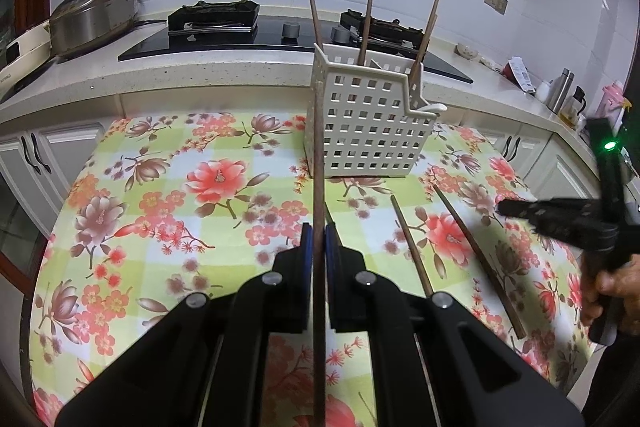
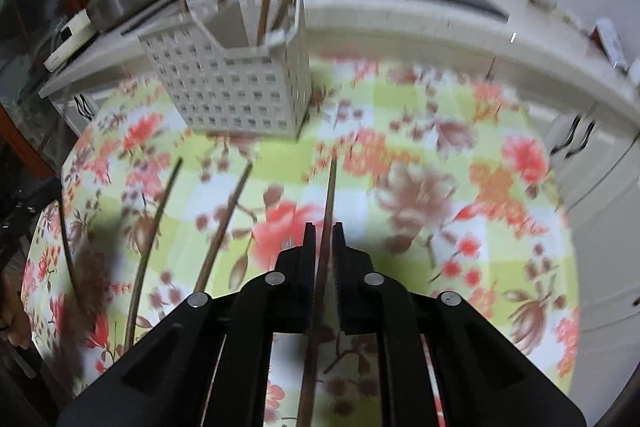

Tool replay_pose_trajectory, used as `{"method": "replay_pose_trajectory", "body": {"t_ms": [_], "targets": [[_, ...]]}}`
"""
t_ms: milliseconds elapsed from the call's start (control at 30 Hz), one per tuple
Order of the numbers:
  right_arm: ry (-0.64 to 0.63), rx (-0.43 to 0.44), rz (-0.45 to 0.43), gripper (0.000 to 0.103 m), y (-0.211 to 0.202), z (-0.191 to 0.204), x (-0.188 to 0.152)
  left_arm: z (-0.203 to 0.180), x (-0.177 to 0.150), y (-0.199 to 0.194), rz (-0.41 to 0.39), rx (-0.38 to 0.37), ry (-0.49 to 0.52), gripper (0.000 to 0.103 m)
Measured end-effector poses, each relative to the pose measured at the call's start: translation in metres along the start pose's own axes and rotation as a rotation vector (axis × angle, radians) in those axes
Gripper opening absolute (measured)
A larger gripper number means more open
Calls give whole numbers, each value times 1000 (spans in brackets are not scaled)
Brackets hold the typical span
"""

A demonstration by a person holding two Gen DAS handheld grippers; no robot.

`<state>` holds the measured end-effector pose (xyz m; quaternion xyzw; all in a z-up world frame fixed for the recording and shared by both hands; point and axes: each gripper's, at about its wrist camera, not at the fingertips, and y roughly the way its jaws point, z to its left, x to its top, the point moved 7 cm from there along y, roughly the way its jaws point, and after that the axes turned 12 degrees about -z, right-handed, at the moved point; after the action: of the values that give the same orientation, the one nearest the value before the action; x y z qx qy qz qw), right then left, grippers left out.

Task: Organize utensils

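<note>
A: What is held nearest the cameras?

B: A brown chopstick [image 1: 319, 187] is clamped between the blue pads [image 1: 307, 247] of the left gripper [image 1: 319, 247], whose jaws are drawn almost fully together on it; its far end reaches up in front of the basket. A second chopstick [image 2: 329, 199] is seen between the jaws of the right gripper [image 2: 322, 239], which stand only slightly apart around the thin stick. It appears to be gripped, with its tip pointing toward the basket, though that view is blurred.

A: Which step is judged to be in hand?

B: The carry to the holder, it seems. Both sticks are held over the floral tablecloth [image 1: 160, 187], not yet dropped in.

A: What is left on the table?

B: Two loose chopsticks [image 1: 412, 247] lie just beyond the left gripper, near the right one, which is seen held by a hand [image 1: 608, 291].

A: And farther off?

B: The white perforated basket [image 1: 368, 123] stands upright on the cloth, with several chopsticks already leaning inside. Behind it, a counter with a gas hob [image 1: 280, 39] and a rice cooker [image 1: 96, 15] is visible.

A: What is called for next?

B: Each stick would likely have to be tipped upright over the open top, then released.
</note>
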<state>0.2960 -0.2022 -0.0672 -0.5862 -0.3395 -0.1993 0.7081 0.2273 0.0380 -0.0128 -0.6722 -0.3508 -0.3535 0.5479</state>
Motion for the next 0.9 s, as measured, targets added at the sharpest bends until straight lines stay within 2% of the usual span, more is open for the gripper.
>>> {"method": "replay_pose_trajectory", "body": {"t_ms": [300, 567, 667, 700, 767, 900], "targets": [[5, -23, 112, 17, 52, -6, -20, 1, -1, 0, 5, -1, -1, 6], [-9, -24, 119, 25, 63, -4, -18, 3, -4, 2, 9, -2, -3, 6], [-42, -35, 112, 25, 64, -1, -18, 4, -5, 3, 12, -1, -7, 6], [-50, -35, 109, 24, 64, -1, -18, 4, -6, 4, 14, -1, -8, 6], [-49, -29, 113, 9, 63, -1, -18, 3, -4, 5, 15, -2, -5, 6], [-43, -19, 101, 8, 58, -2, -16, 1, 0, 6, 11, -3, 4, 6]]}}
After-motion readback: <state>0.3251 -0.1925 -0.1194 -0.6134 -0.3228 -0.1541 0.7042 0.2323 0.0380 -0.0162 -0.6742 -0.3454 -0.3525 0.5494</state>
